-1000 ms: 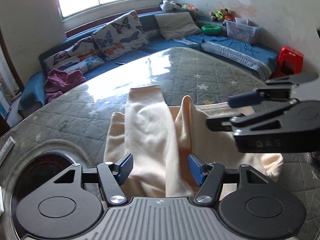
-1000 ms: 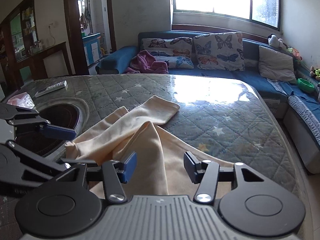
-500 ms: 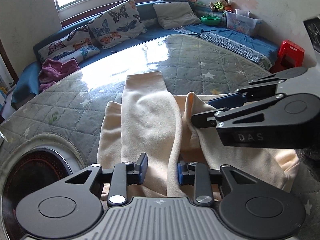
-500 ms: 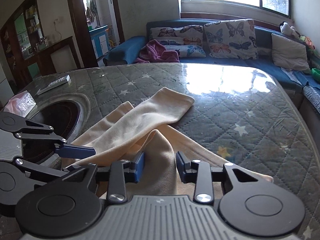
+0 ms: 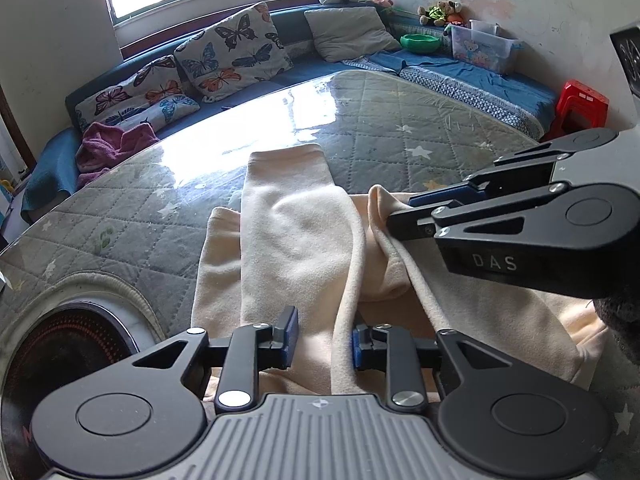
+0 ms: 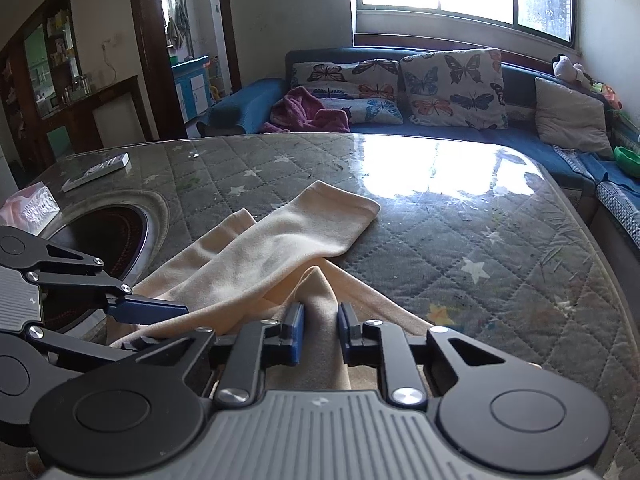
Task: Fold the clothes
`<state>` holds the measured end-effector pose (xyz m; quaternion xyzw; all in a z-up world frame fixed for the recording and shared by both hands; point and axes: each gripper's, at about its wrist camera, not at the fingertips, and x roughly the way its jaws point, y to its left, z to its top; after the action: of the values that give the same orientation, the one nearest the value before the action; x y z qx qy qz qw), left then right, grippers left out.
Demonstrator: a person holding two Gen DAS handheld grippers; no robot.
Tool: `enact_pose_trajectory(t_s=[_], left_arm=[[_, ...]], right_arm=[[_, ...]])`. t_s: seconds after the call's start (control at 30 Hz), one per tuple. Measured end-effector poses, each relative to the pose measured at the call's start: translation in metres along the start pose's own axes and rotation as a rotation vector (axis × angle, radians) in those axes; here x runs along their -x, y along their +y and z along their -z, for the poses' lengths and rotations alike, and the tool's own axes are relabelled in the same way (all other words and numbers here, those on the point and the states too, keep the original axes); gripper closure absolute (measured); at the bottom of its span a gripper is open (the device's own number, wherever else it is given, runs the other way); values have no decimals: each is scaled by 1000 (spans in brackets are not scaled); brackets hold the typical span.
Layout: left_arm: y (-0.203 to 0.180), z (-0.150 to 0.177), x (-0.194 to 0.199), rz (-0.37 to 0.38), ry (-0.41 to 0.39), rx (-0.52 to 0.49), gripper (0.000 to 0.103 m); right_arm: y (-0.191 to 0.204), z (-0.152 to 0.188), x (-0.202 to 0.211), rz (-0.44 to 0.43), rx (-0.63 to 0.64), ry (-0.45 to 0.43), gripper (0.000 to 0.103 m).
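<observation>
Meanwhile, both grippers had closed in on the cream garment (image 5: 296,236), which lay rumpled on the quilted table cover (image 5: 400,148) with one sleeve (image 6: 320,220) laid flat across the body toward the window. A second before, both sets of jaws stood wide over the cloth; now the left gripper (image 5: 325,338) had narrowed around a raised ridge of fabric near the hem, with a small gap at each pad, so whether it truly pinched could not be told. The right gripper (image 6: 320,330) had drawn its blue pads in against a peaked fold of the garment and appeared to be holding it. In my judgement, this meant the near edge was now gathered at two points, ready to be lifted and carried over as a fold; the loose, thick fleece might slip from the looser left hold
</observation>
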<state>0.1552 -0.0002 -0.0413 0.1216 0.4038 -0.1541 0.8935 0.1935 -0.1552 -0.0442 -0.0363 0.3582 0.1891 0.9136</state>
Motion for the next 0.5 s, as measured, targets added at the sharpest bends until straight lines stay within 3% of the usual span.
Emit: enact_pose_trajectory(t_s=[0.1,0.37,0.5], left_arm=[[2,0,2,-2,-7,10,81],[6,4,12,-21,-25,34,93],[12,7,19,-26,-39,56,95]], right_arm=[[1,0,2,20,6,-10,94],[2,-1,17,85,30,-50,99],[3,0,23,104,39,-60,99]])
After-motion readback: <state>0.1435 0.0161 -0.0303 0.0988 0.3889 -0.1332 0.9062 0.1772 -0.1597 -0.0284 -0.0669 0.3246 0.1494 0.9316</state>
